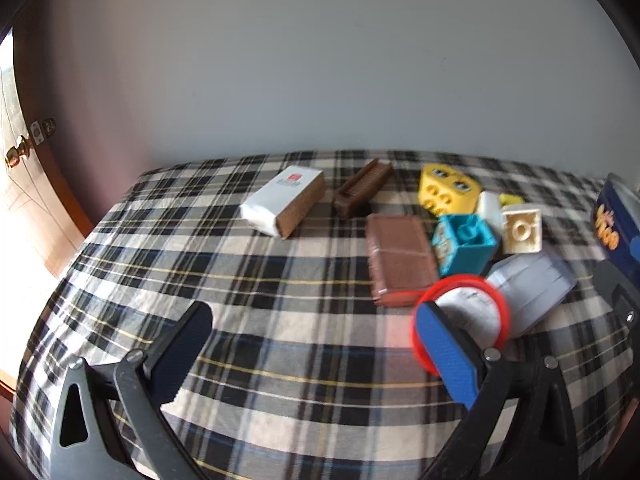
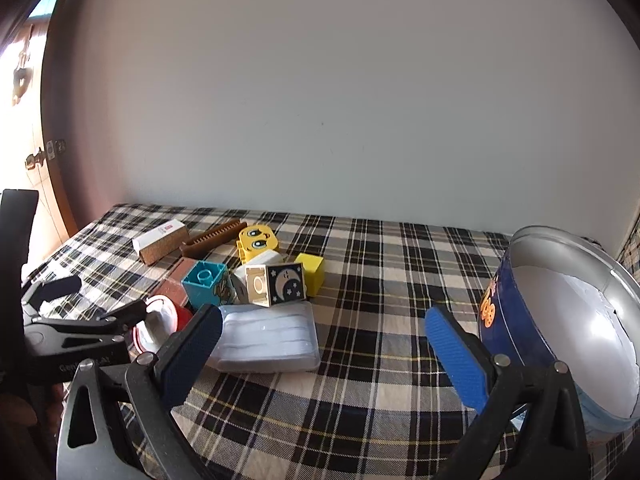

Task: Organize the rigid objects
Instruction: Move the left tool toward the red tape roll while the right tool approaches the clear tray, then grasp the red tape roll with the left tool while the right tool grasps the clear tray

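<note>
In the left wrist view my left gripper [image 1: 320, 344] is open over the plaid cloth, and its right finger [image 1: 444, 352] overlaps a red-rimmed round lid [image 1: 468, 312]. Behind the lid lie a brown box [image 1: 400, 264], a teal block [image 1: 464, 244], a cream block [image 1: 520, 228], a yellow face block [image 1: 444, 188] and a clear plastic case [image 1: 532, 288]. My right gripper [image 2: 326, 352] is open and holds nothing, with the clear case [image 2: 268, 336] just beyond its left finger. A blue round tin [image 2: 560, 320] stands open beside its right finger.
A white-and-cork box [image 1: 284, 200] and a brown comb [image 1: 362, 192] lie at the back left of the plaid table [image 1: 260, 280]. A yellow cube [image 2: 310, 270] sits behind the moon block [image 2: 284, 284]. A white wall backs the table; a door stands far left.
</note>
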Demonstrator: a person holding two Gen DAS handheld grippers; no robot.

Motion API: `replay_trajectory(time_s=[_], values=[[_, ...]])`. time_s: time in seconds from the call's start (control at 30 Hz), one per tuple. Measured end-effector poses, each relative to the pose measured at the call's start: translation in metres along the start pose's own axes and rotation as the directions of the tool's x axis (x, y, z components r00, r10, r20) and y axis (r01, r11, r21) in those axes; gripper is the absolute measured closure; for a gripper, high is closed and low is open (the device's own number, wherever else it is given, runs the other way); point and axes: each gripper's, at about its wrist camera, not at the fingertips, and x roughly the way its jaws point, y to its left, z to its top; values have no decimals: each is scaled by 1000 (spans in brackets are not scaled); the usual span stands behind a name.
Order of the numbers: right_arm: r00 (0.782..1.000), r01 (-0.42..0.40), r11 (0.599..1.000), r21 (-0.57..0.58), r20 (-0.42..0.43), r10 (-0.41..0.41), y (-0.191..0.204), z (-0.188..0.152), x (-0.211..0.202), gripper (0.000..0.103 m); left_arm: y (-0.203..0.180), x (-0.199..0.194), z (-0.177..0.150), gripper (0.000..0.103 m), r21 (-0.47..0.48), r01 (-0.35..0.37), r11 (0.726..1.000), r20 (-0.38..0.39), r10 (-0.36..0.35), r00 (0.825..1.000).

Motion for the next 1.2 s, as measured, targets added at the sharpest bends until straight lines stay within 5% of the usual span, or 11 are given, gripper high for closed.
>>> replay_trajectory(time_s=[0.3, 0.5, 0.83, 0.97, 1.2], values=[[989, -99, 995, -19, -110, 97, 9, -5, 16, 1, 12, -6, 2, 0, 10, 27, 1000, 1, -27, 1000], [961, -165, 986, -36, -229, 152, 22, -6, 46, 1, 8, -6, 1, 0, 43, 22, 999, -18, -21, 1000], [949, -102, 994, -44, -304, 84, 4, -7, 62, 5, 8, -4, 1, 0, 37, 63, 997, -37, -62, 997], [933, -129, 991, 32, -334, 132, -11, -9, 68, 10, 5, -5, 1, 0, 46, 75, 996, -34, -74, 997], [928, -123, 990, -76, -362, 88, 9, -7, 80, 10, 0, -5, -1, 0, 60, 112, 992, -41, -109, 993]])
